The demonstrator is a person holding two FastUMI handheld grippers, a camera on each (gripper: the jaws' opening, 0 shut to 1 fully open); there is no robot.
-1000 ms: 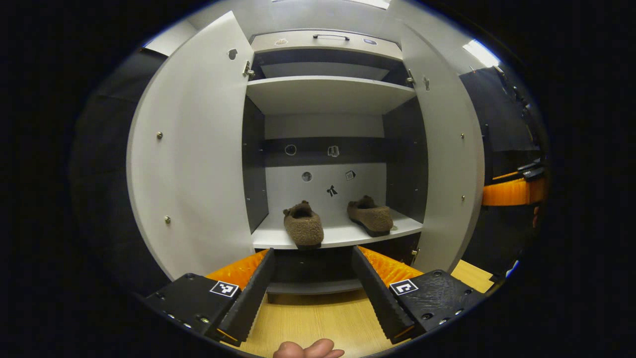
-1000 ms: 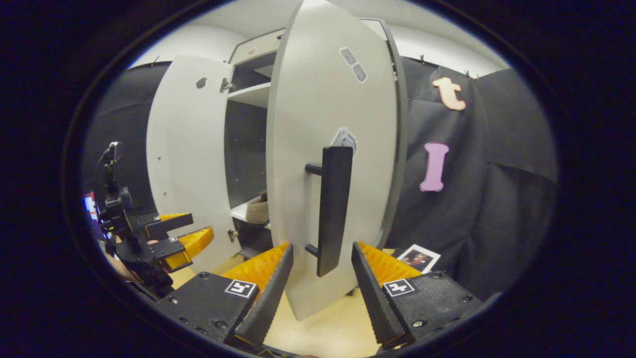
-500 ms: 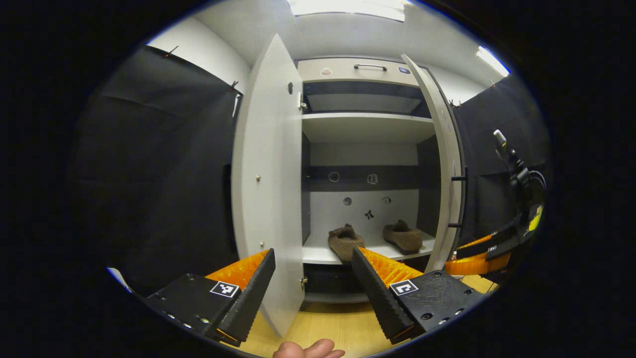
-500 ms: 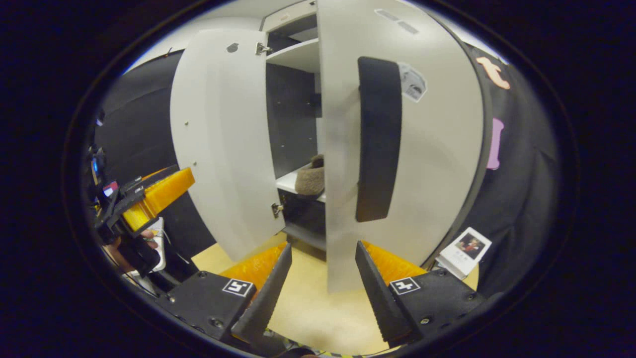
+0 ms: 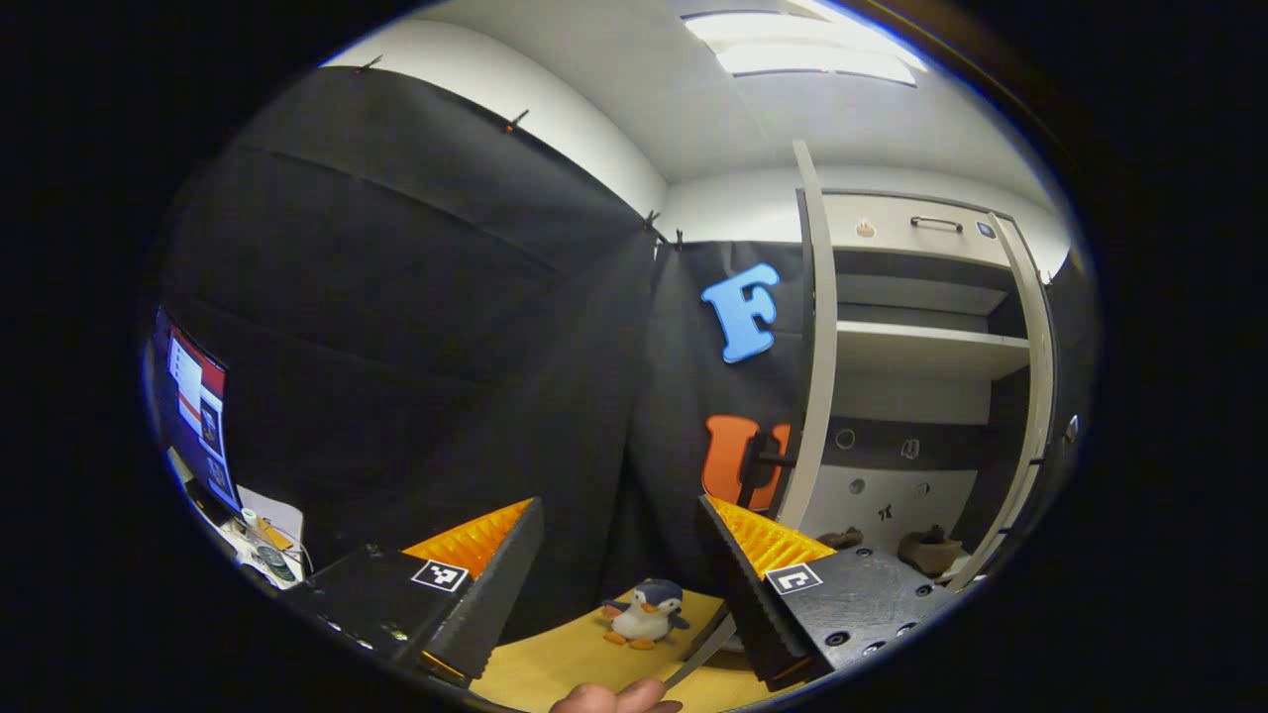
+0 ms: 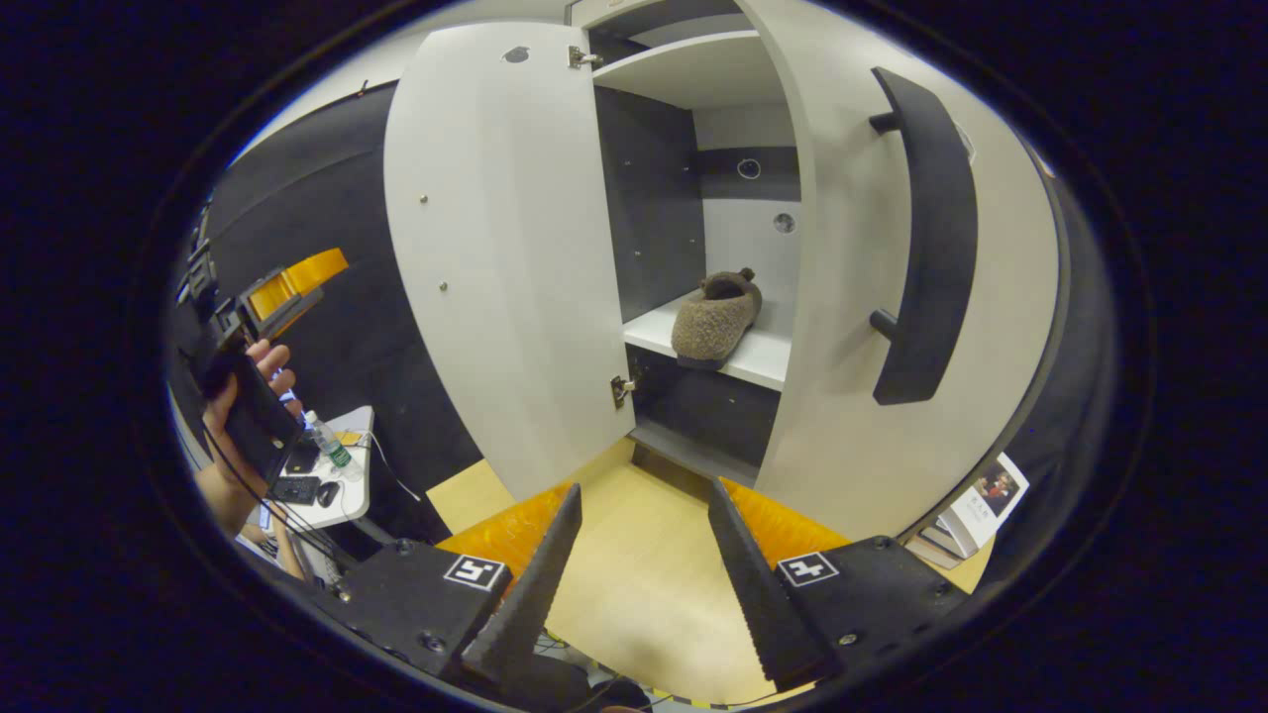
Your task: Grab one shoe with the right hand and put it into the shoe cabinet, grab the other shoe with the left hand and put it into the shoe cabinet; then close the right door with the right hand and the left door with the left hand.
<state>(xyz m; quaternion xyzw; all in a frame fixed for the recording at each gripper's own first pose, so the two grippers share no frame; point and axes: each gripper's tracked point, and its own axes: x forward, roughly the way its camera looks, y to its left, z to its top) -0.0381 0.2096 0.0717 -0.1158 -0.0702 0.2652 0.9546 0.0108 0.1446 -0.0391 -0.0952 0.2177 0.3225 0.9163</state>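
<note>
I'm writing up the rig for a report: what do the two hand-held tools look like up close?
Each tool, left and right, has two long wedge-shaped fingers with ribbed, saw-toothed inner faces. They sit on dark, textured blocks fastened with screws, each block carrying a small square black-and-white marker. In the right gripper view, the left tool's dark body sits in a hand, with a thin cable trailing below.

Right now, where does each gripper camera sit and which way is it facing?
Left gripper view: rides the left gripper, open, facing the booth's black cloth wall left of the shoe cabinet; a fingertip shows below.
Right gripper view: rides the right gripper, open, facing the cabinet between its doors; the hand holding the left gripper shows far left.
Shared: cabinet shelves, a brown shoe.
</note>
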